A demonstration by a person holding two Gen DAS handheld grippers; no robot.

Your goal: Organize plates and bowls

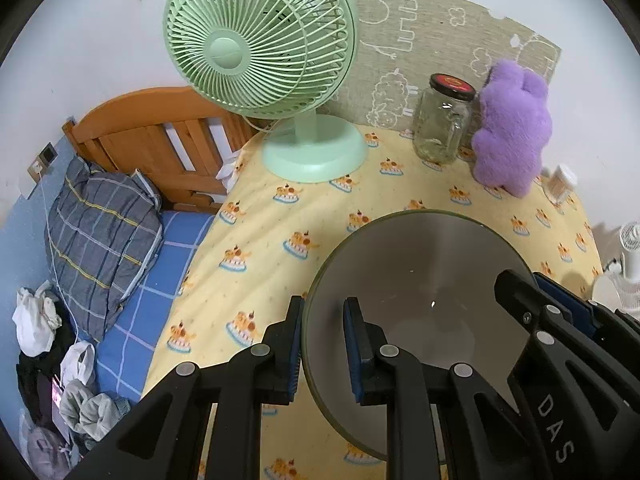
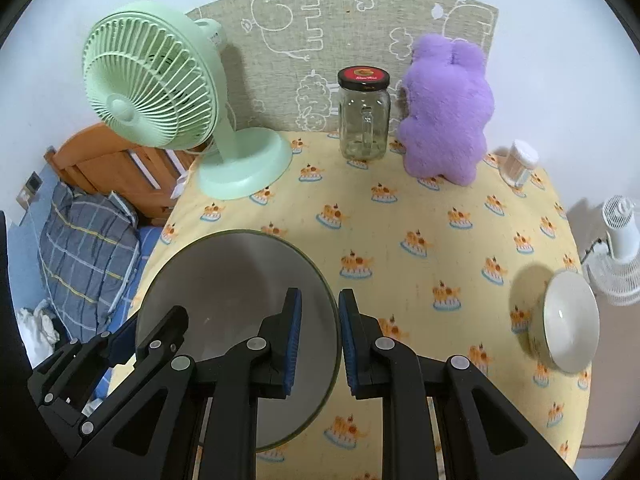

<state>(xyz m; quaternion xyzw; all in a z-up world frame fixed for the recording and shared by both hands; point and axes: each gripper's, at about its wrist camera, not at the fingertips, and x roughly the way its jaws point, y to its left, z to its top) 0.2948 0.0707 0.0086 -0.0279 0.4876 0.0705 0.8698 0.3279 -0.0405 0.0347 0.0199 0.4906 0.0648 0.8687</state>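
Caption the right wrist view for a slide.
Both grippers straddle opposite rims of a grey bowl; a white bowl waits right.

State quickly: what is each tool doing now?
Left tool: open, straddling the grey plate rim.
Right tool: open, straddling the opposite rim.

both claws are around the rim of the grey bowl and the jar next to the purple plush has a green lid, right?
Not quite: the jar lid is red and black, as the right wrist view shows. The rest holds: both the left claw and right claw straddle the grey bowl rim, beside the purple plush.
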